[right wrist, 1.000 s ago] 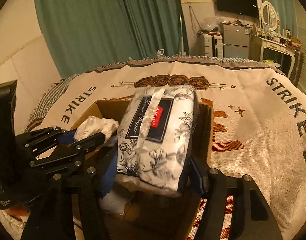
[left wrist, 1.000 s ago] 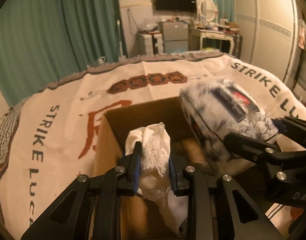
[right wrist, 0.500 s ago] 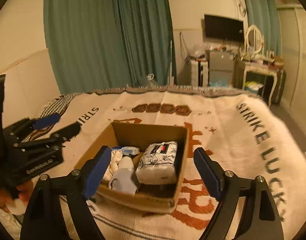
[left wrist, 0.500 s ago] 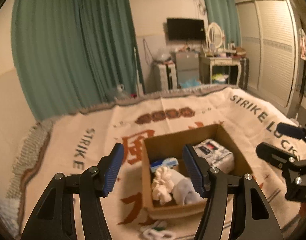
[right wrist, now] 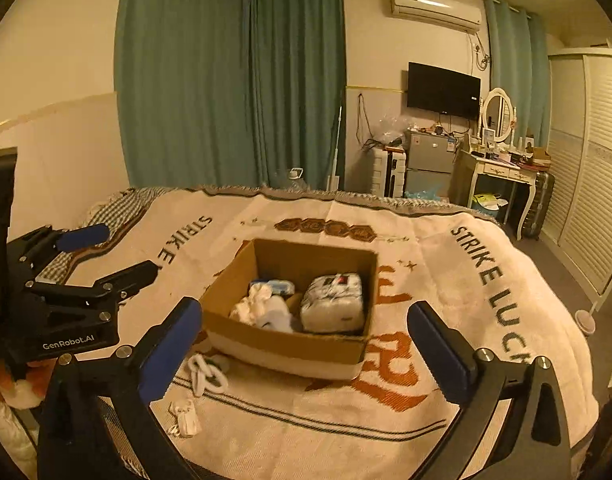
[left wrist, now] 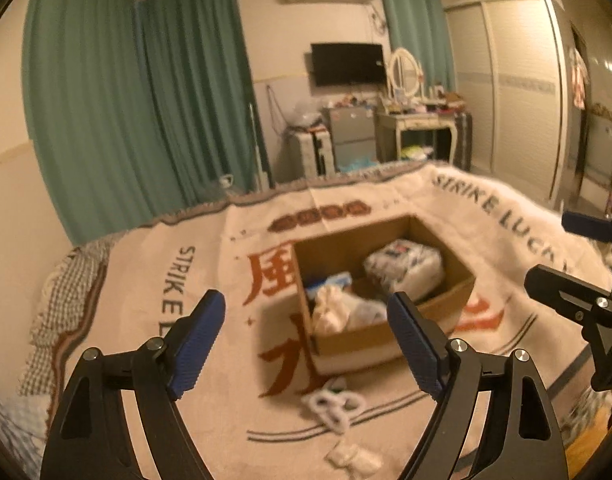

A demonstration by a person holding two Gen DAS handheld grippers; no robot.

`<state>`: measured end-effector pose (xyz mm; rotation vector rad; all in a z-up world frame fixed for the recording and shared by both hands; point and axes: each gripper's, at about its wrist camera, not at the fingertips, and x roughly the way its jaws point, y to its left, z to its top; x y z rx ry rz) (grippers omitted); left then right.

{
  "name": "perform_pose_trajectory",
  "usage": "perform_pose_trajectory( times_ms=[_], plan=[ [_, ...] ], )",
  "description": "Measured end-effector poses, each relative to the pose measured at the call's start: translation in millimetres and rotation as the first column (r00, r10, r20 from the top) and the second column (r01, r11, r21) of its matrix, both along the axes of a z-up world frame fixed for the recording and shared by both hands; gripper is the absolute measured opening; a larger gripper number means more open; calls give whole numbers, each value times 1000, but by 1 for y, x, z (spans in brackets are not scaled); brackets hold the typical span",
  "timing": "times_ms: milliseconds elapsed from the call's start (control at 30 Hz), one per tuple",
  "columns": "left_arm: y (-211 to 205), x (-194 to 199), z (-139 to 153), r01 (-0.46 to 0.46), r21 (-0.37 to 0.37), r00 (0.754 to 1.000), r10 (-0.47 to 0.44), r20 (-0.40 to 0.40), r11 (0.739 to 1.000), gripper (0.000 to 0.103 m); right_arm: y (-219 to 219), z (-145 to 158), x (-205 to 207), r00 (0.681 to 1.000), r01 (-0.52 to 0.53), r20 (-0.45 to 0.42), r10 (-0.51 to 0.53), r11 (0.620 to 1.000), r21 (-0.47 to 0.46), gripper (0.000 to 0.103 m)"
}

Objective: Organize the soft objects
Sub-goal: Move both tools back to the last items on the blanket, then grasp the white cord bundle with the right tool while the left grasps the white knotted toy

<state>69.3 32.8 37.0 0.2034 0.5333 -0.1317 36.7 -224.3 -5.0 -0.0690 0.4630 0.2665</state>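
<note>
My right camera shows the cardboard box (right wrist: 289, 344) sharply; the left blurs it. Both the left gripper (left wrist: 306, 340) and right gripper (right wrist: 306, 342), just opened, are spread and empty; bare blanket (right wrist: 446, 280) at three o'clock.

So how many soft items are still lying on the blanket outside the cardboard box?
2: a white looped cloth piece just before the cardboard box, and a small white folded piece nearer the camera. Others may be hidden.
</note>
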Motion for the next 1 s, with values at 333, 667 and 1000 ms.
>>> perform_pose_trajectory(
  times_ms=[333,667,1000],
  plan=[
    [37,29,-65,31,52,986,-22,-163,998,84,62,-102,38,975,-75,-208,71,997,-10,103],
    [61,33,-125,87,98,952,-54,-303,991,84,118,-199,51,873,-232,-438,215,973,15,79],
    [62,34,-135,74,77,939,-44,-341,994,84,133,-218,40,803,-332,-497,328,940,85,38]
  ],
)
